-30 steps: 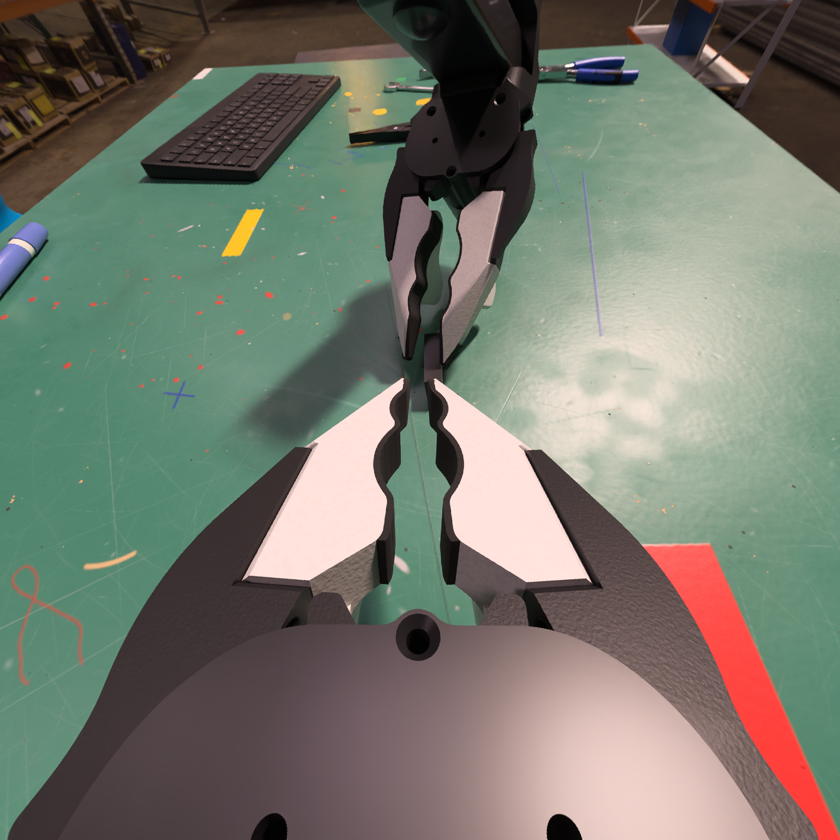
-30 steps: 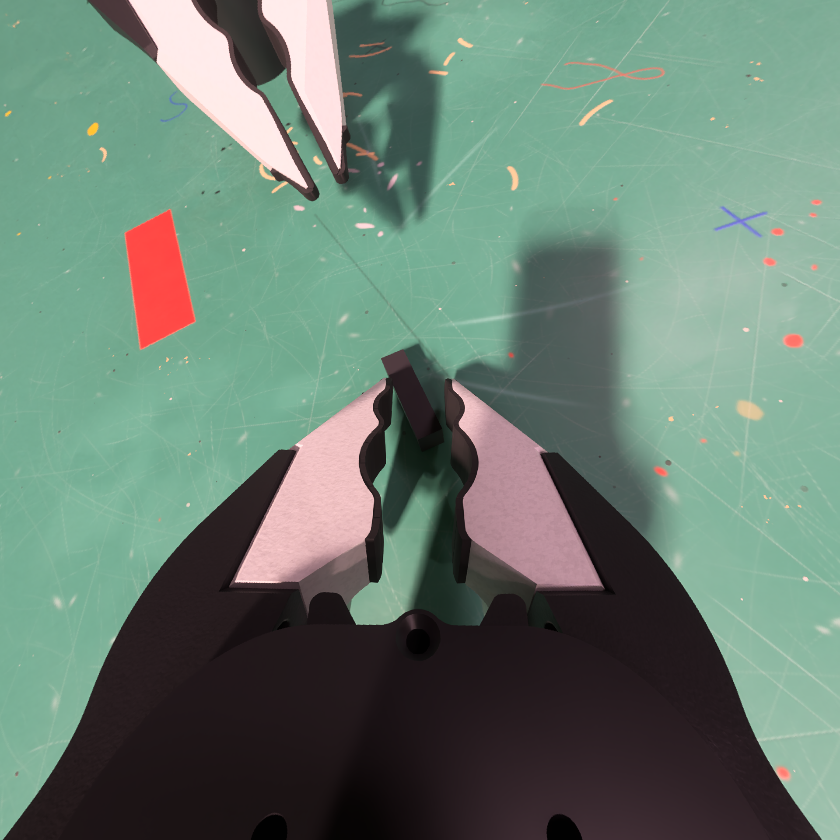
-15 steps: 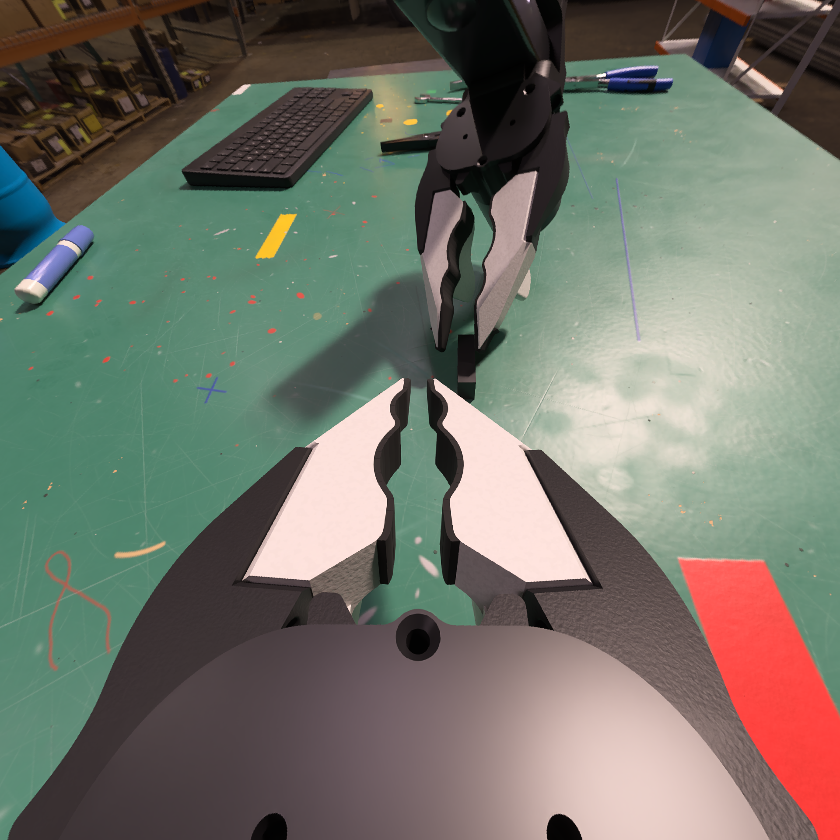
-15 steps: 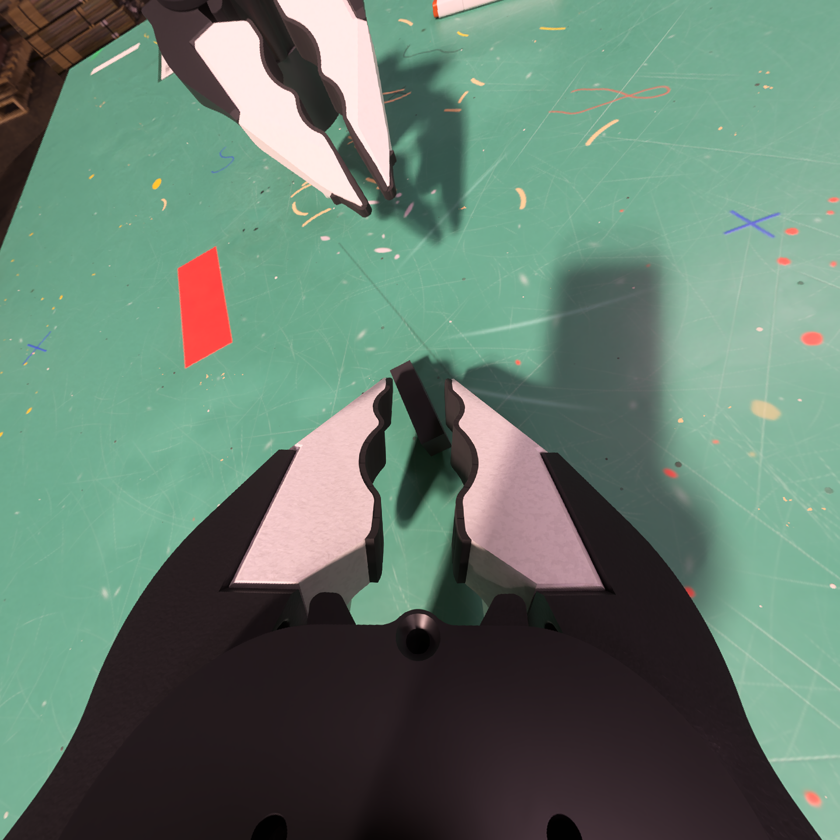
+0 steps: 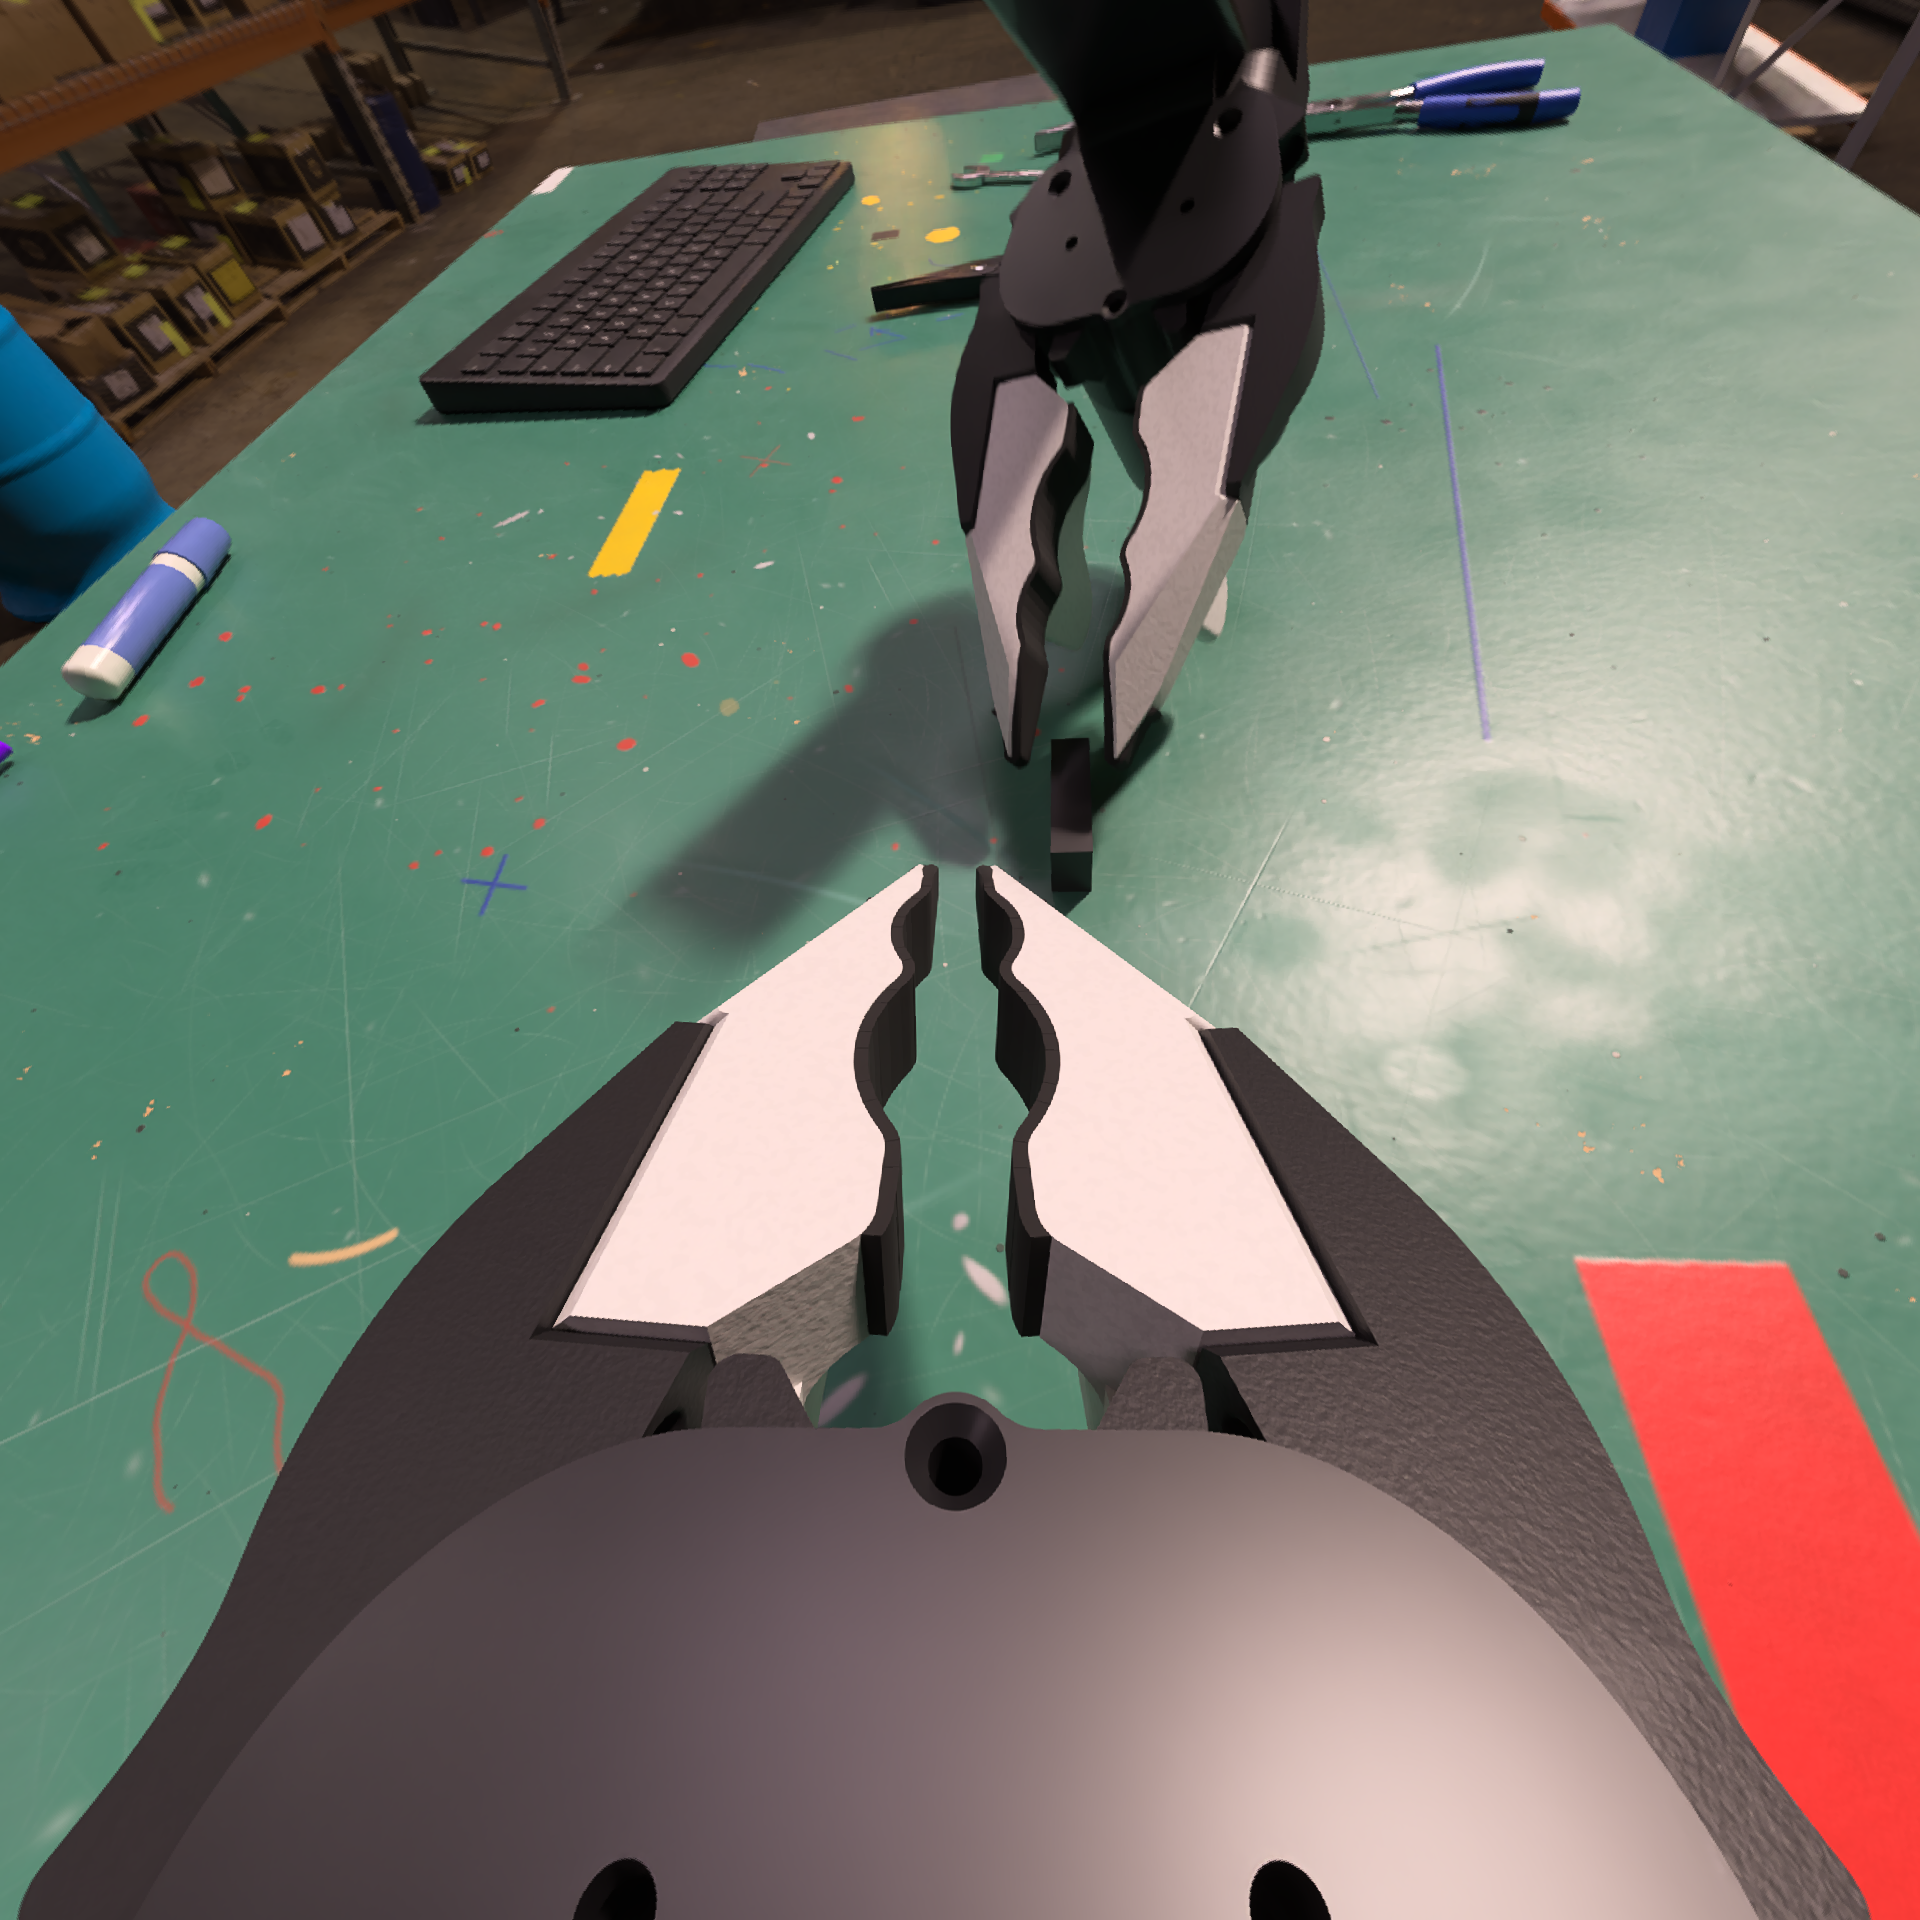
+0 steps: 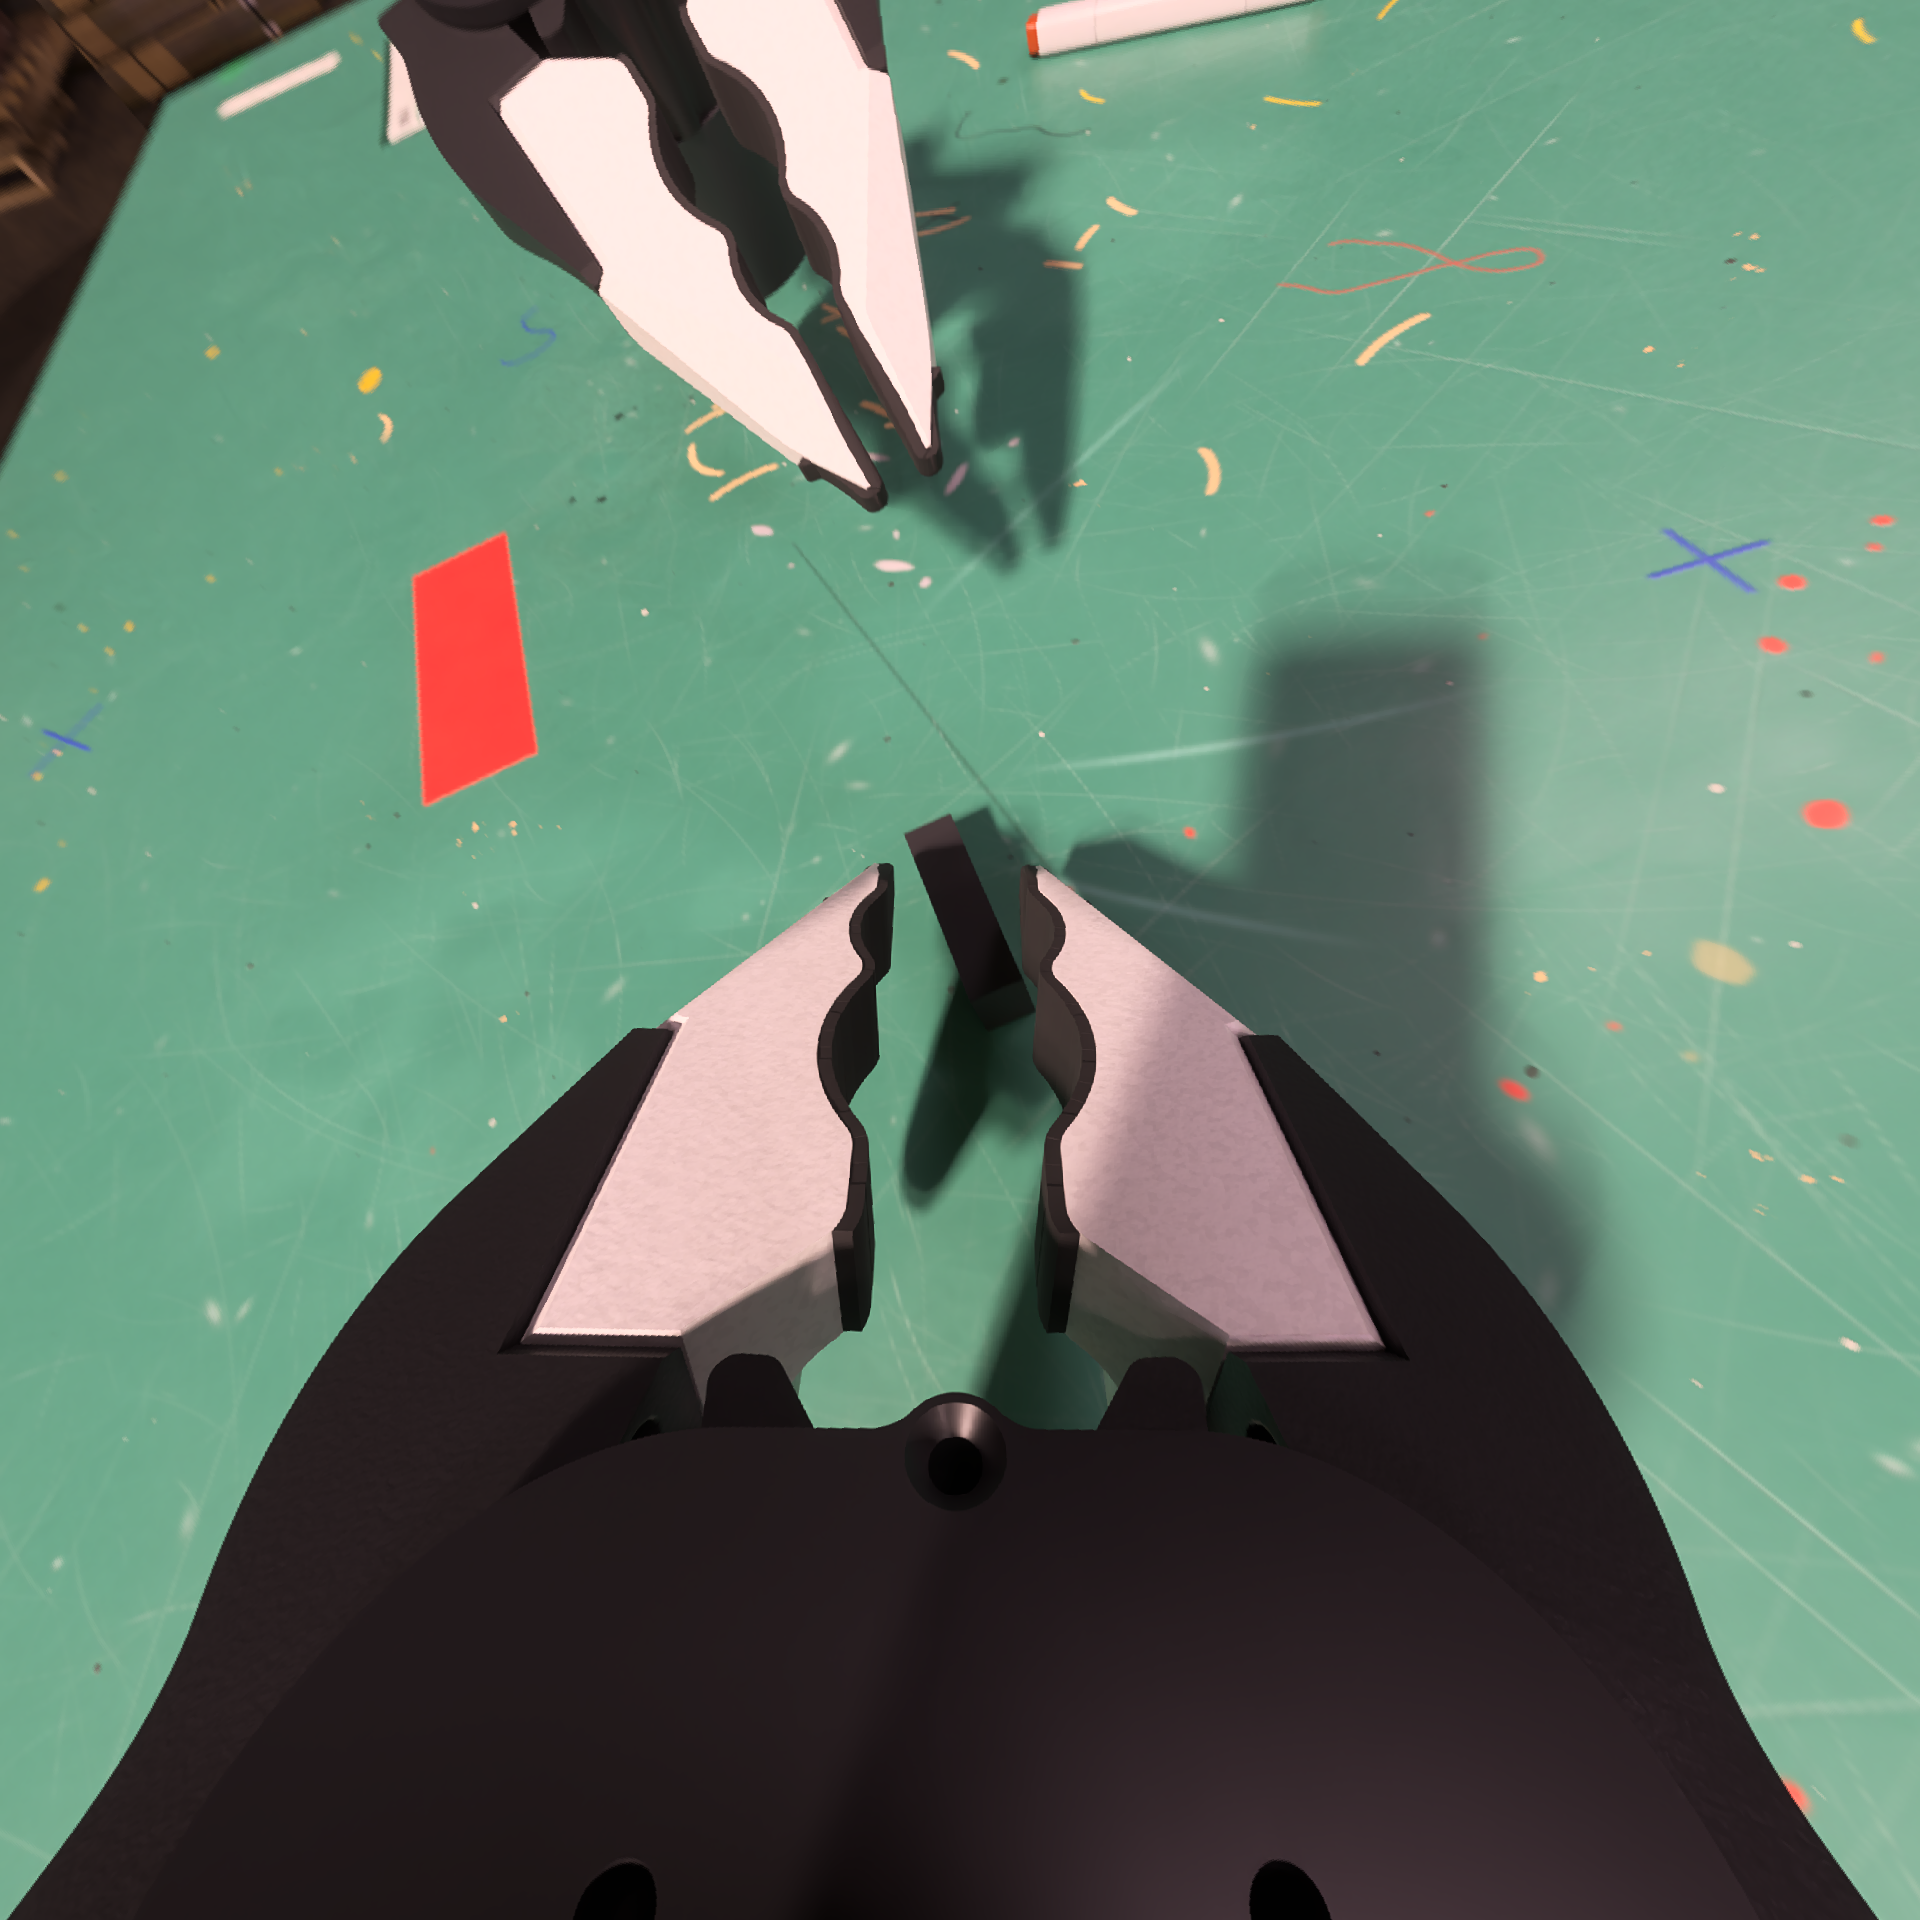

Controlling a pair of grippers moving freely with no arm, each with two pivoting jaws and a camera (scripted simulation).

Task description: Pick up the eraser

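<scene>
The left gripper point(image 5: 956, 871) is hanging nearly pressed together, empty, mid-counter. Right of it, the black eraser point(image 6: 971, 925) is lying between the right gripper's point(image 6: 956, 868) 2 spread fingers, angled across them; closing may twist it out.

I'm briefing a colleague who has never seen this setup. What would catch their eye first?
Probably the two grippers nose to nose over the green table: the right gripper is open astride a small black eraser, while the left gripper points at it, nearly closed. Next, the red patch beside them.
</scene>
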